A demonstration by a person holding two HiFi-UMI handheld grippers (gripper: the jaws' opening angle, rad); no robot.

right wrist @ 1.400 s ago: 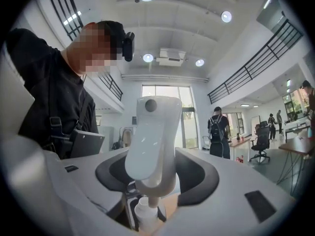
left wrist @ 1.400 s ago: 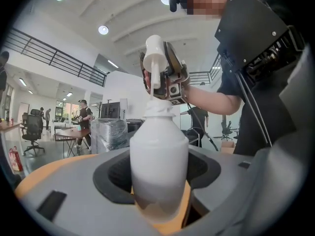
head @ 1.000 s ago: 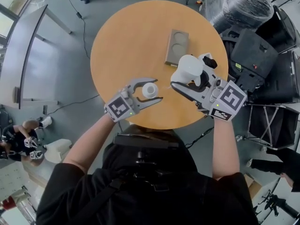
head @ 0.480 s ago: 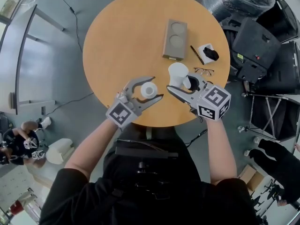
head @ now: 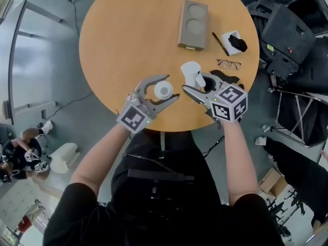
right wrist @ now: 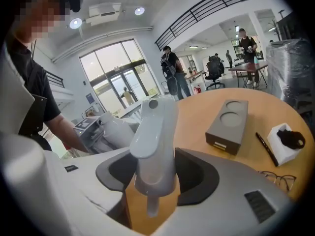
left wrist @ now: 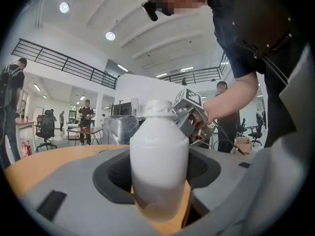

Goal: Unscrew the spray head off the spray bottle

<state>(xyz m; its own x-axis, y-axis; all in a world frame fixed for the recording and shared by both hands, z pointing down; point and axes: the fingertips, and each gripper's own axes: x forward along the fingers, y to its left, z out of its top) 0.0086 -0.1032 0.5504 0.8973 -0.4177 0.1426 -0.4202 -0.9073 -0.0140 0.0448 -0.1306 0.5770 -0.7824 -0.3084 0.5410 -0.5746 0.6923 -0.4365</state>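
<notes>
Spray head [right wrist: 153, 141] is off and clear of the white bottle [left wrist: 158, 156]. Both hang over the round table's [head: 128, 35] 6 o'clock edge, the head at the bottle's 3 o'clock. Light, smooth hard plastic, I'd say, and slippery, so take the bottle by its broad body and the head by its collar, sparing the thin dip tube [right wrist: 151, 204]. Left gripper [head: 172, 87] clamps the bottle's body, jaws wide; right gripper [head: 195, 82] clasps the spray head's neck.
</notes>
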